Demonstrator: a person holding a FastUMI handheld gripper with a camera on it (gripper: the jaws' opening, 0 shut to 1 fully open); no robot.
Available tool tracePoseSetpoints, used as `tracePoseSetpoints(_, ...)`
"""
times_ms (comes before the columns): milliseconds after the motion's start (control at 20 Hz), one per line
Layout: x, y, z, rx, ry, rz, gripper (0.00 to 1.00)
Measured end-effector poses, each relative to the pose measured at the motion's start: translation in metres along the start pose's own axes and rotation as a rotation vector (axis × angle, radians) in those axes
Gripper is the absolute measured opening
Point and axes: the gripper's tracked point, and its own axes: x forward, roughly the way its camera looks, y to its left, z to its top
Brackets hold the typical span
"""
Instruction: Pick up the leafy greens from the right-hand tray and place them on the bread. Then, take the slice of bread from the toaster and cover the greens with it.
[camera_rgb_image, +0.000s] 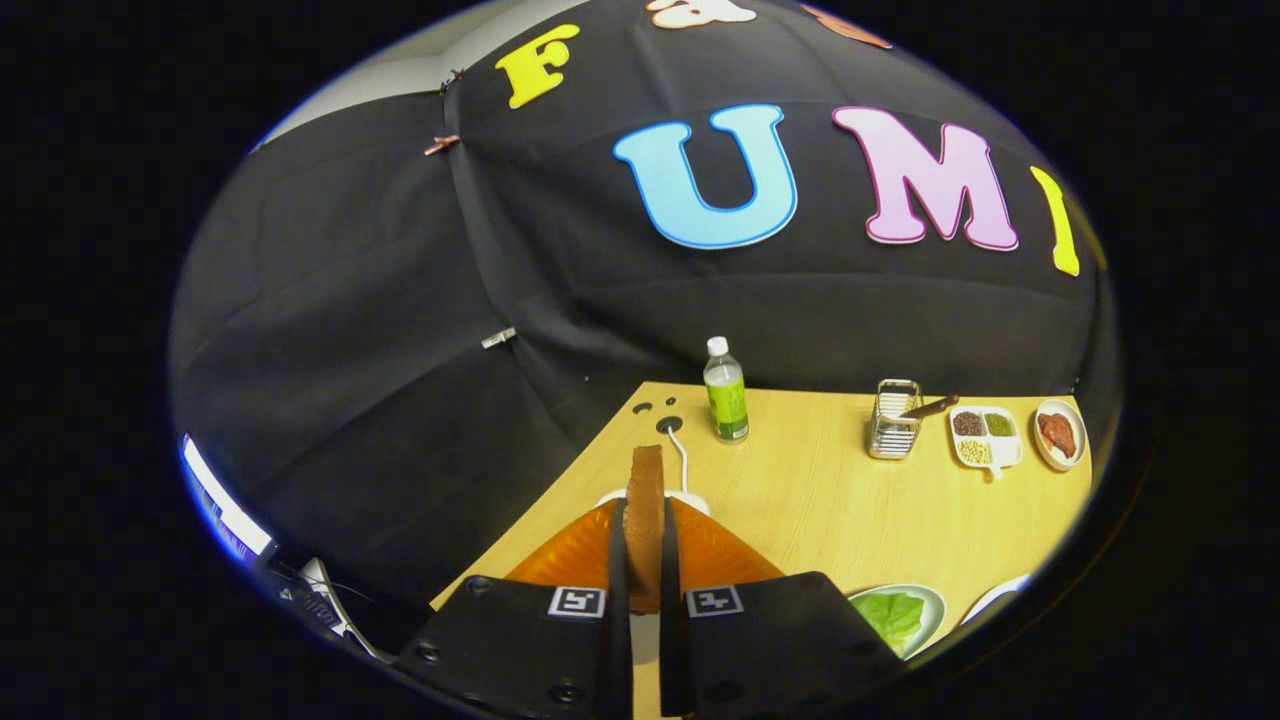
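My gripper (645, 512) is shut on a brown slice of bread (646, 478), which stands upright and edge-on between the two fingers, its top sticking out above them. Just behind the slice, the white top of the toaster (692, 498) peeks out, with a white cable (680, 455) running back to a hole in the table. The leafy greens (888, 614) lie on a pale round plate (933, 600) on the wooden table, close to the right of the fingers. I cannot tell what is under the leaf.
At the table's back stand a green-labelled bottle (726, 392), a wire rack (893, 420) holding a wooden-handled tool, a divided dish (985, 437) of grains and a plate of meat (1058, 433). Another white dish edge (1000, 595) shows right of the greens. The table's left edge (540, 500) runs diagonally.
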Motion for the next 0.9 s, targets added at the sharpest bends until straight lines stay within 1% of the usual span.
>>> tracePoseSetpoints(150, -0.031, -0.02, 0.025, 0.035, -0.049, -0.002, 0.15)
tracePoseSetpoints(250, -0.054, -0.035, 0.034, 0.039, -0.082, 0.001, 0.15)
tracePoseSetpoints(450, -0.092, -0.089, 0.026, 0.028, -0.107, -0.074, 0.15)
tracePoseSetpoints(550, -0.104, -0.113, 0.014, 0.017, -0.105, -0.115, 0.15)
tracePoseSetpoints(650, -0.11, -0.141, -0.01, 0.01, -0.085, -0.165, 0.15)
tracePoseSetpoints(900, -0.107, -0.183, -0.077, 0.081, -0.015, -0.244, 0.15)
